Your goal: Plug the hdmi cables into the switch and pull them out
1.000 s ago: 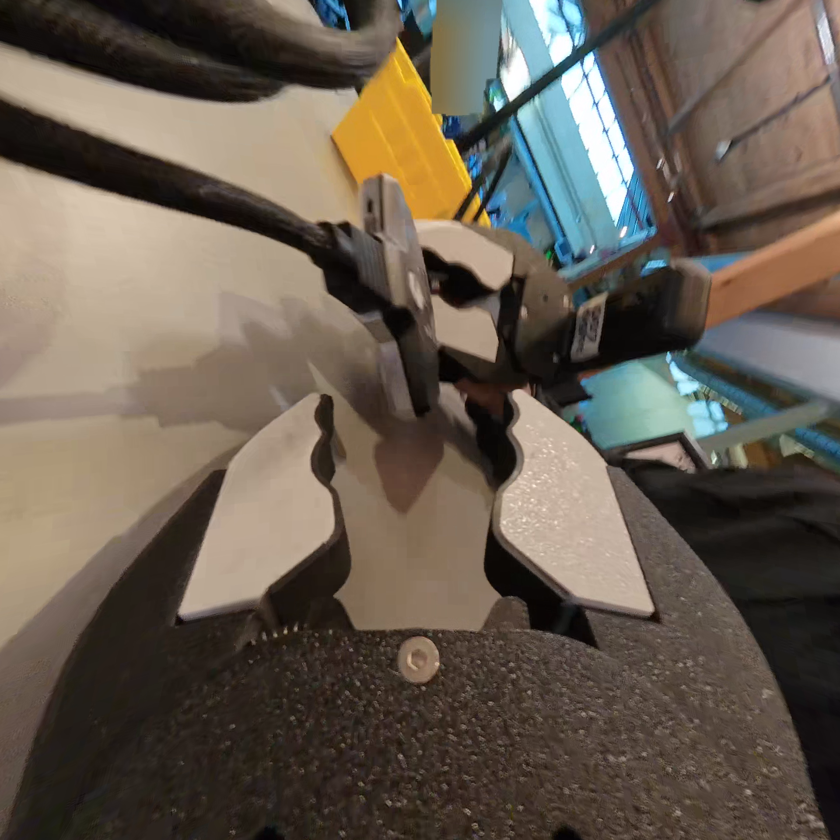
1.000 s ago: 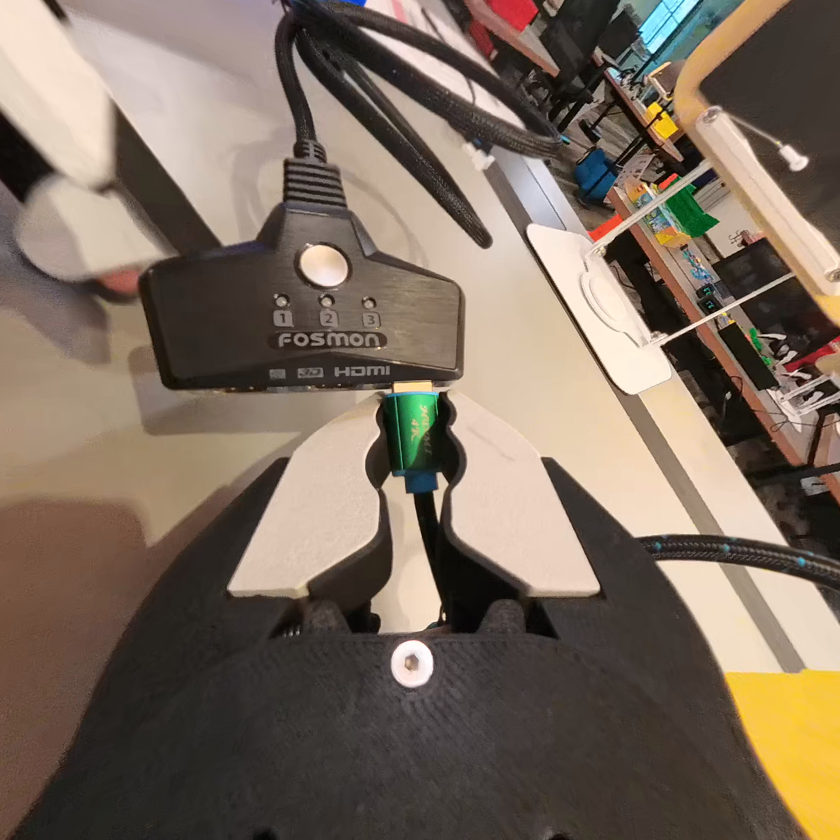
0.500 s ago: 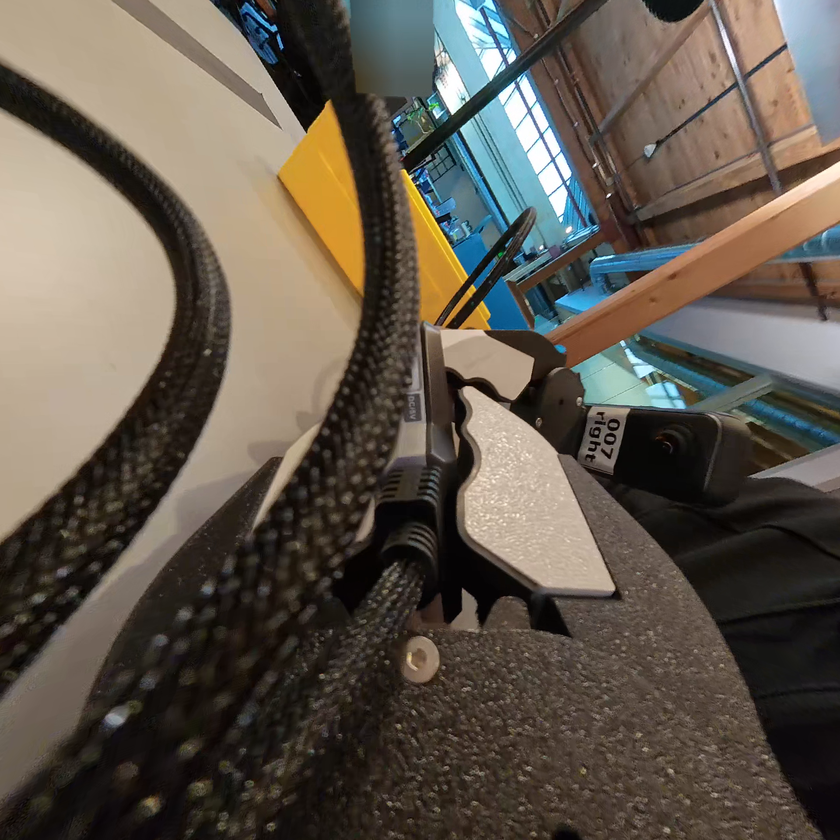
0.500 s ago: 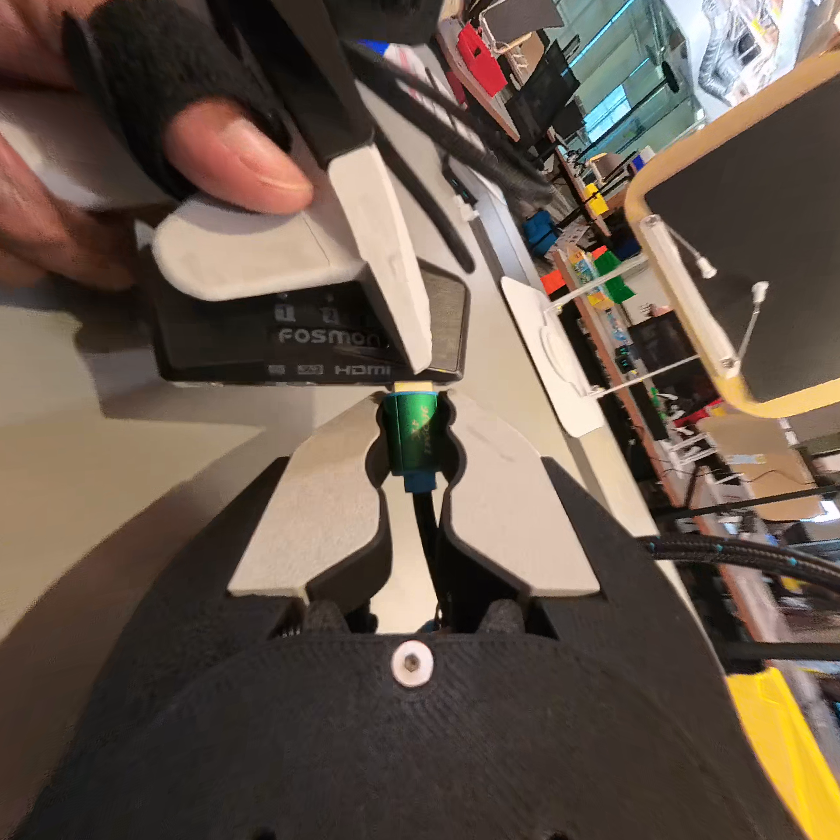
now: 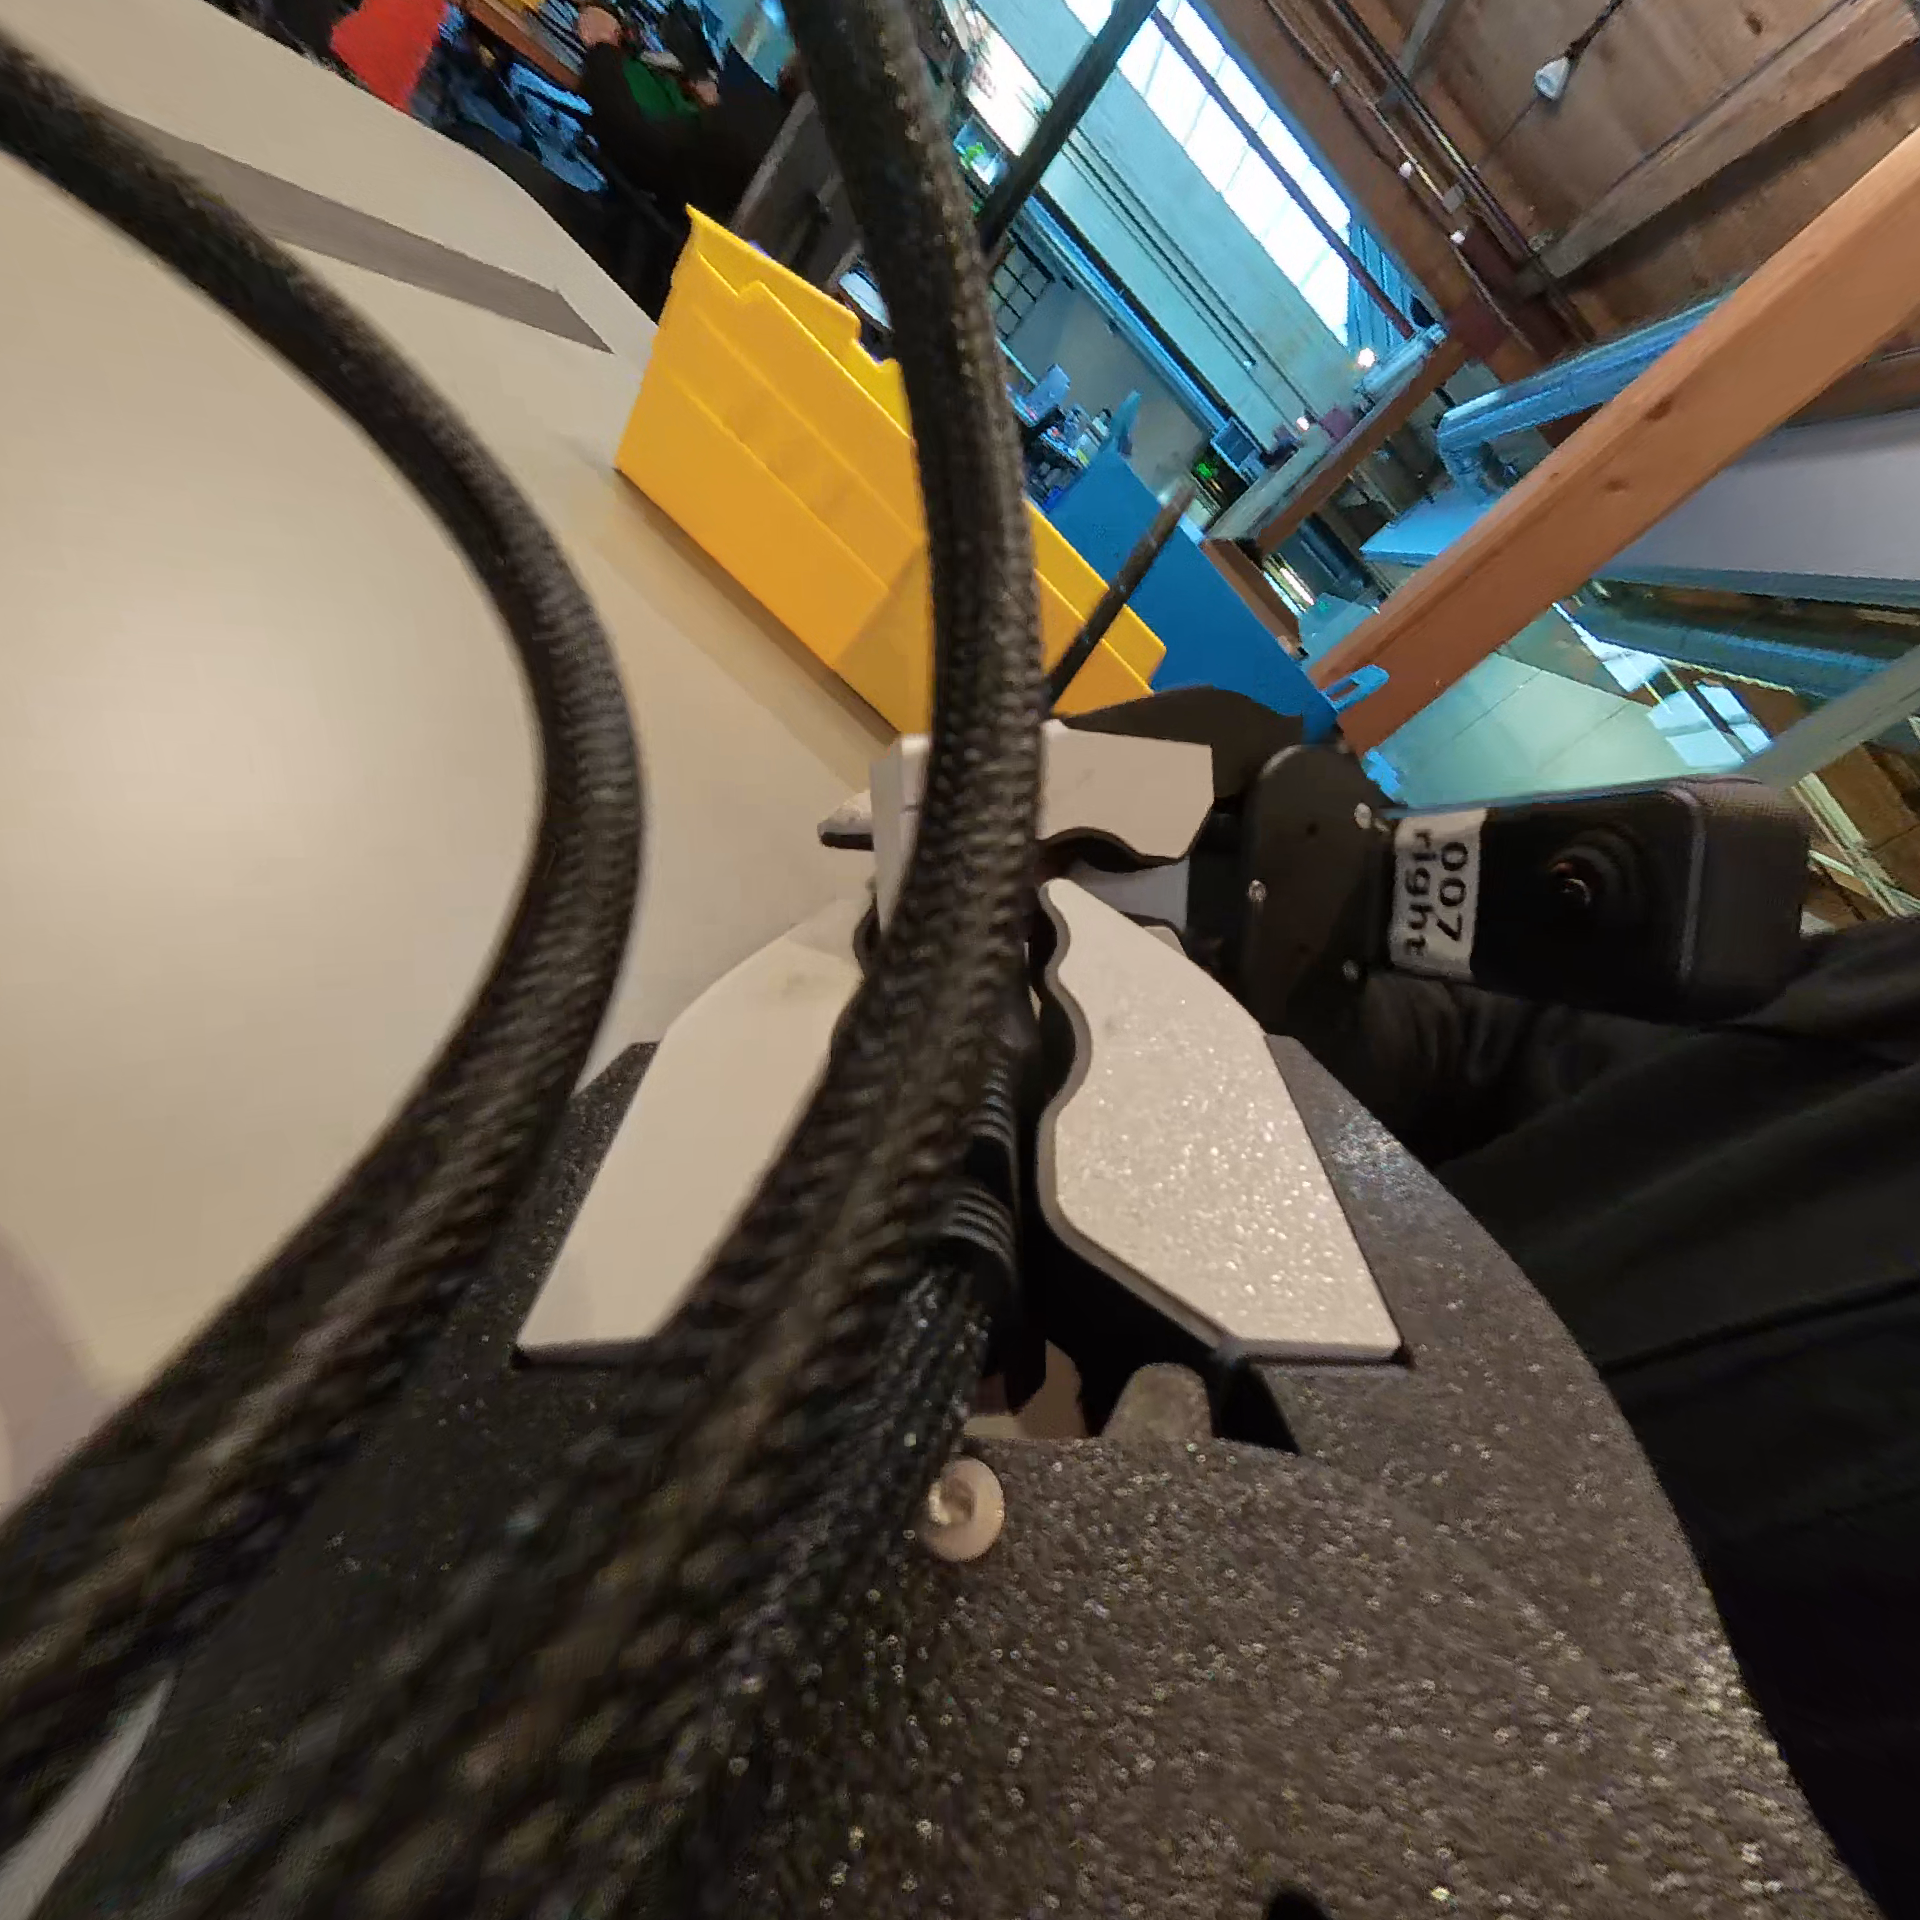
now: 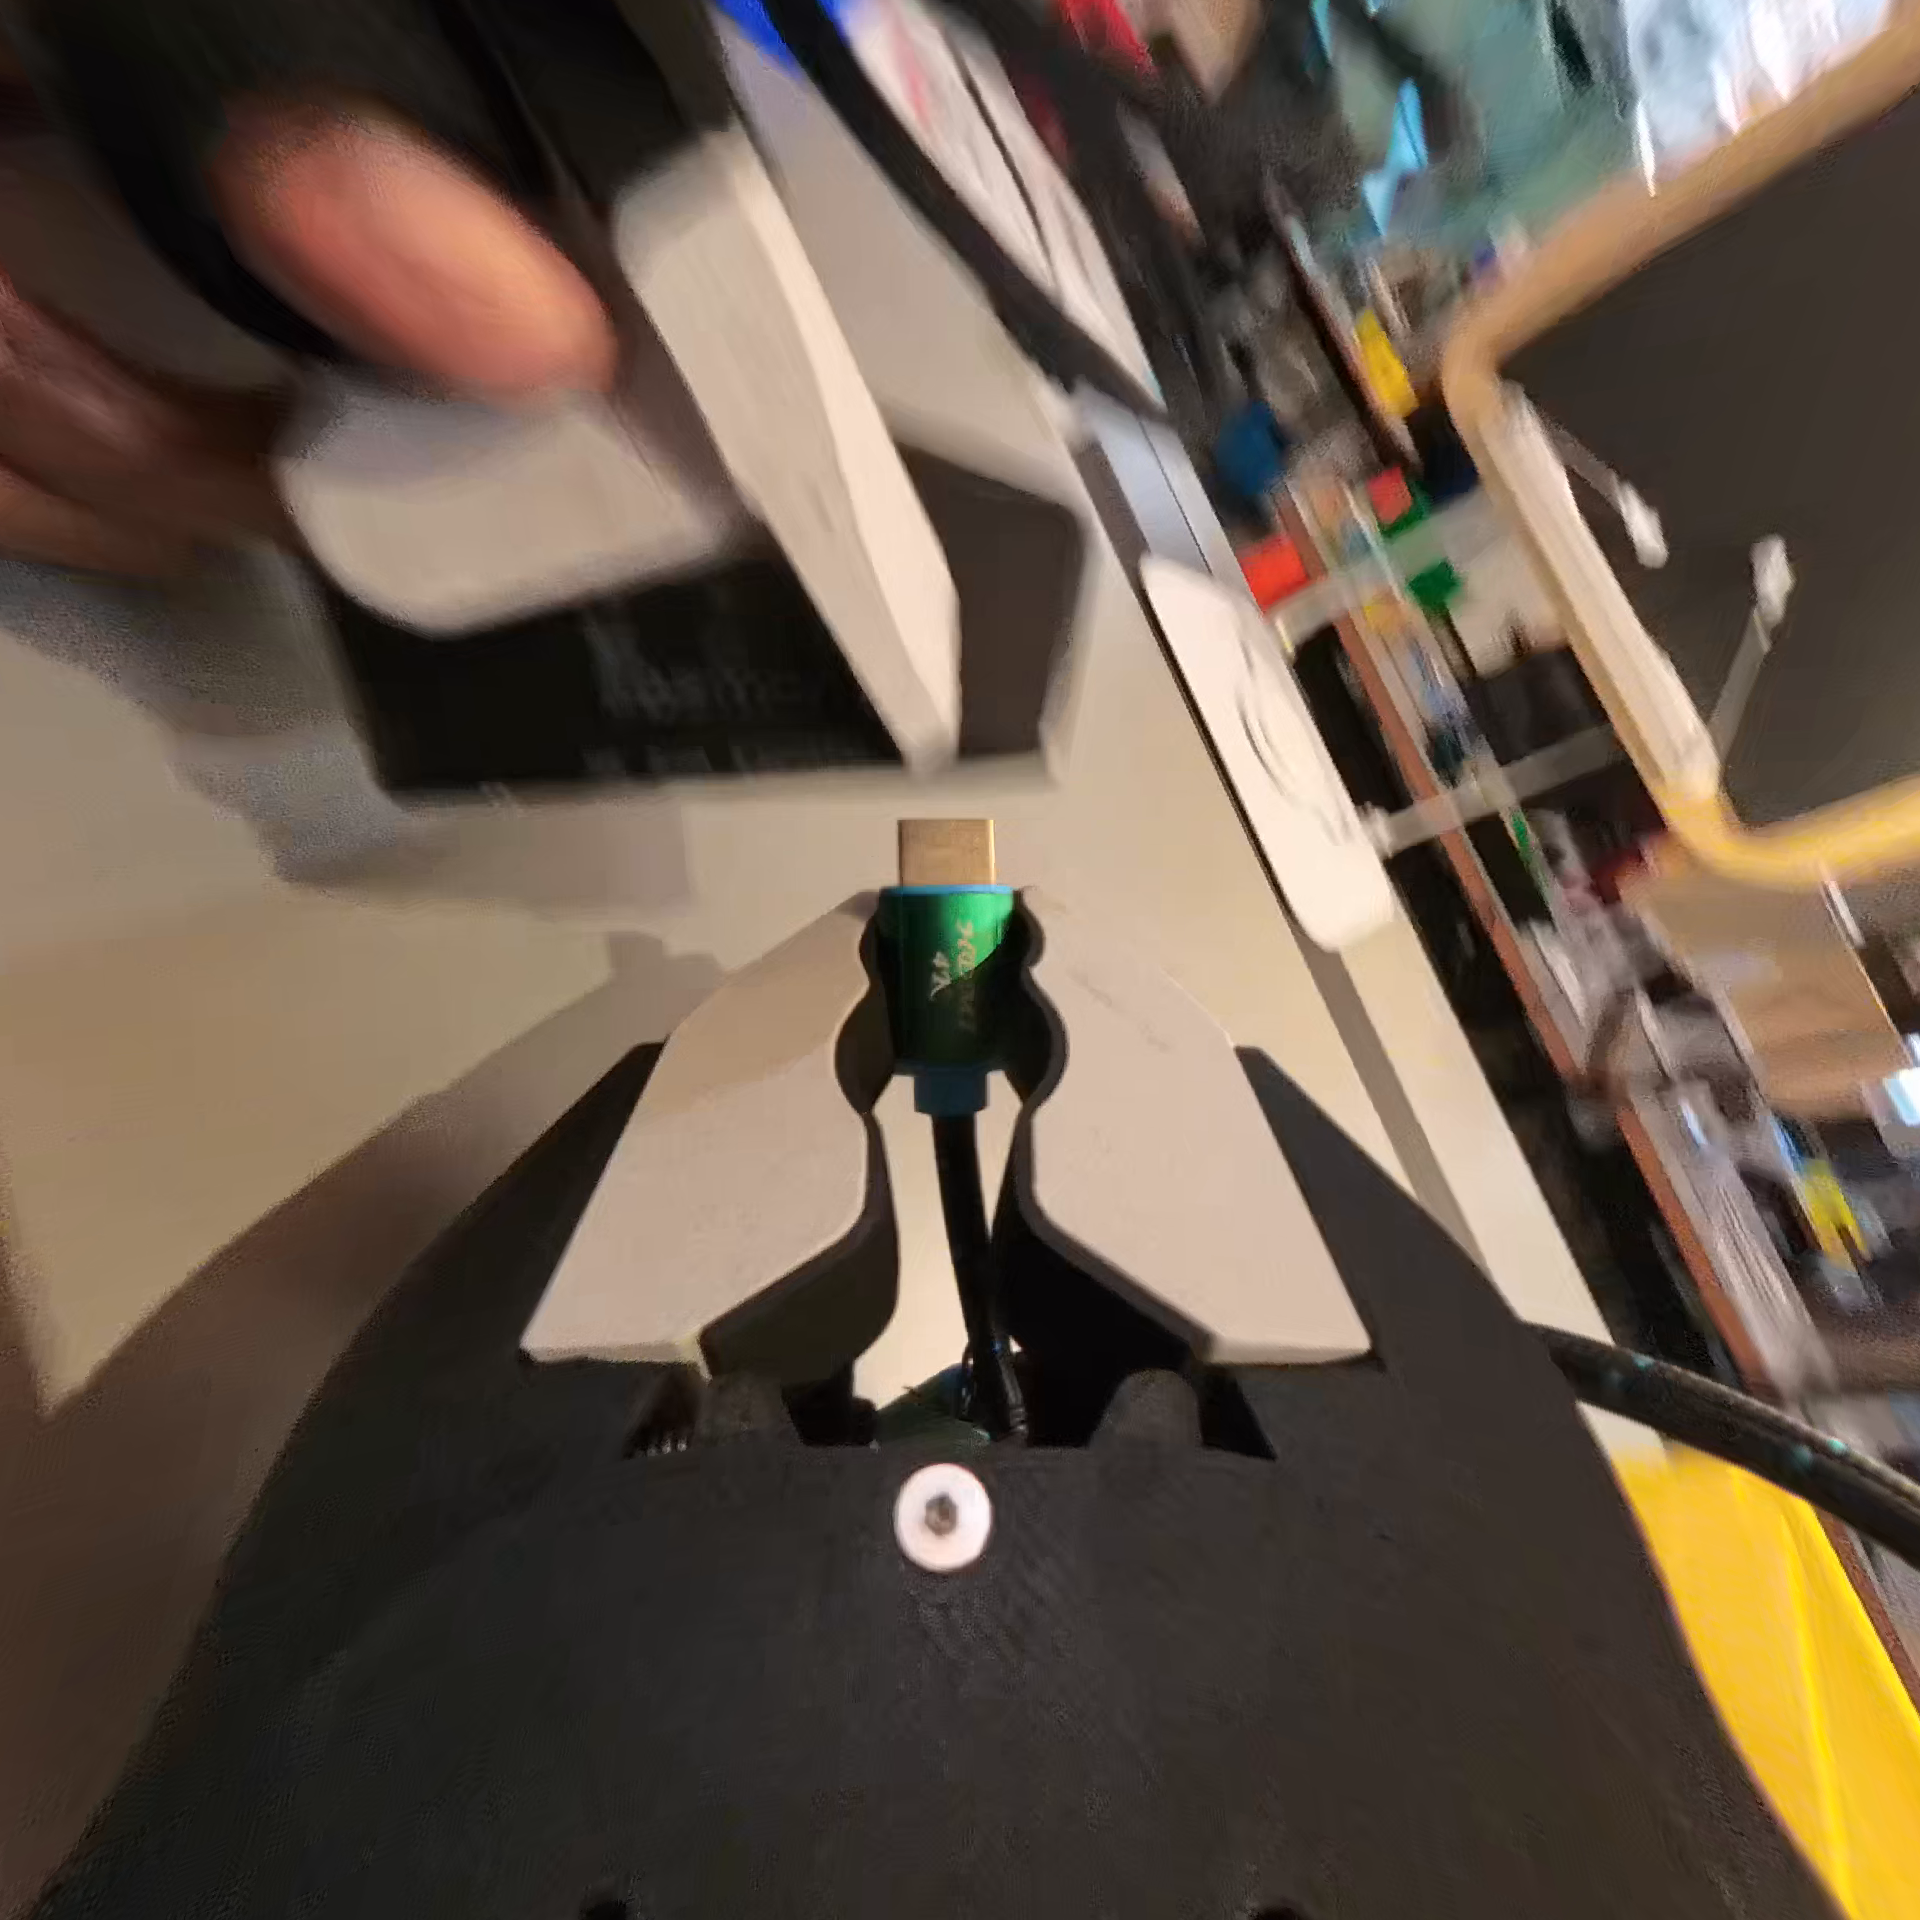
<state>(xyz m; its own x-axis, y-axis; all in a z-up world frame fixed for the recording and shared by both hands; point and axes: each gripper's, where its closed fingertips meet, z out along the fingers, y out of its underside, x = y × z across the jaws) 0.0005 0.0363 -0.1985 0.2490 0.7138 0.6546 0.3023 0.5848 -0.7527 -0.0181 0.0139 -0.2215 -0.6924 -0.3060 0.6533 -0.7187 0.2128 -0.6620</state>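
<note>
In the right wrist view my right gripper [image 6: 943,904] is shut on the green HDMI plug [image 6: 940,987]. Its gold tip [image 6: 945,852] is bare, a short gap in front of the black switch [image 6: 644,686]. The switch is blurred and clamped between the left gripper's white fingers [image 6: 831,499], with a person's hand [image 6: 395,260] behind them. In the left wrist view my left gripper [image 5: 956,914] is shut on the switch, which is mostly hidden behind a thick braided black cable [image 5: 966,520]. Its ribbed strain relief [image 5: 992,1153] shows between the jaws. The right gripper's fingers [image 5: 1122,774] face it.
A yellow bin [image 5: 790,488] stands on the pale table [image 5: 260,675] beyond the grippers and also shows at the lower right of the right wrist view [image 6: 1787,1683]. A second braided loop [image 5: 561,675] curves across the table. A white stand base [image 6: 1257,748] sits near the table edge.
The left gripper came in and closed on the switch. The green plug, seated in the switch before, is now pulled out with a gap between its tip and the switch.
</note>
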